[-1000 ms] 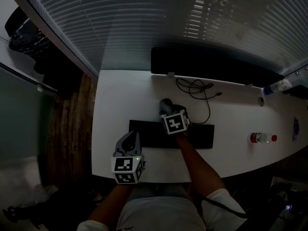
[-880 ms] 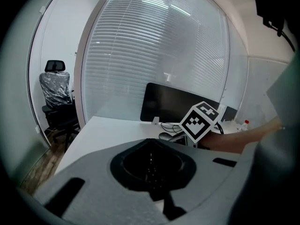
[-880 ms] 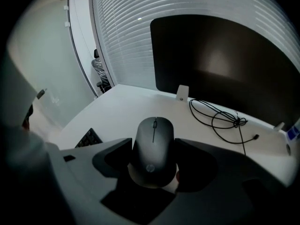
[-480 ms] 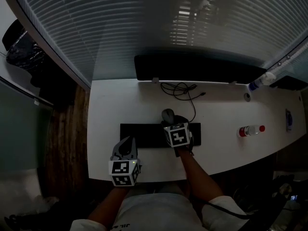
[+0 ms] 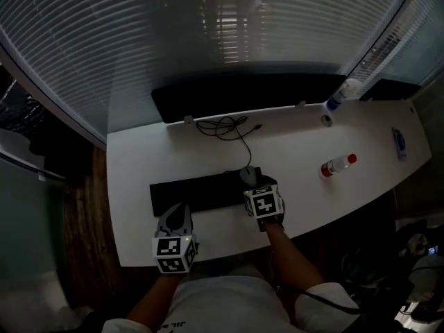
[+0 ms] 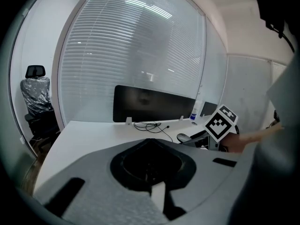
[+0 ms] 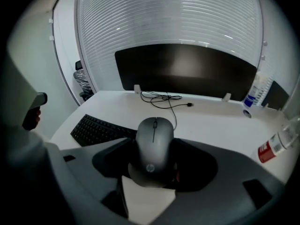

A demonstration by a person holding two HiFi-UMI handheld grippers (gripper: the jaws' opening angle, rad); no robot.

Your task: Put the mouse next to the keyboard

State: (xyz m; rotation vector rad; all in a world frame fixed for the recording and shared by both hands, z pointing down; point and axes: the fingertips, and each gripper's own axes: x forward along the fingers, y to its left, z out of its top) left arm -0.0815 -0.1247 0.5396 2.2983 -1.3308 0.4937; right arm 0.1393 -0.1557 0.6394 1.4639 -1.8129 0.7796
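Observation:
A grey mouse (image 7: 153, 154) sits between the jaws of my right gripper (image 7: 154, 142), which is shut on it. In the head view the mouse (image 5: 248, 175) is at the right end of the black keyboard (image 5: 198, 191), with the right gripper (image 5: 255, 188) just behind it. I cannot tell whether the mouse touches the desk. The keyboard (image 7: 98, 129) lies to the mouse's left in the right gripper view. My left gripper (image 5: 175, 214) hovers near the desk's front edge, in front of the keyboard's left part. Its jaws (image 6: 150, 141) are shut and empty.
On the white desk (image 5: 139, 165) a dark monitor (image 5: 243, 92) stands at the back, with a coiled black cable (image 5: 222, 127) before it. A clear bottle with a red cap (image 5: 336, 165) lies at the right. A spray bottle (image 5: 340, 94) stands at the back right.
The right gripper has carried the mouse from behind the keyboard's middle to its right end, nearer to me. The left gripper stays near the front edge. The head view has shifted.

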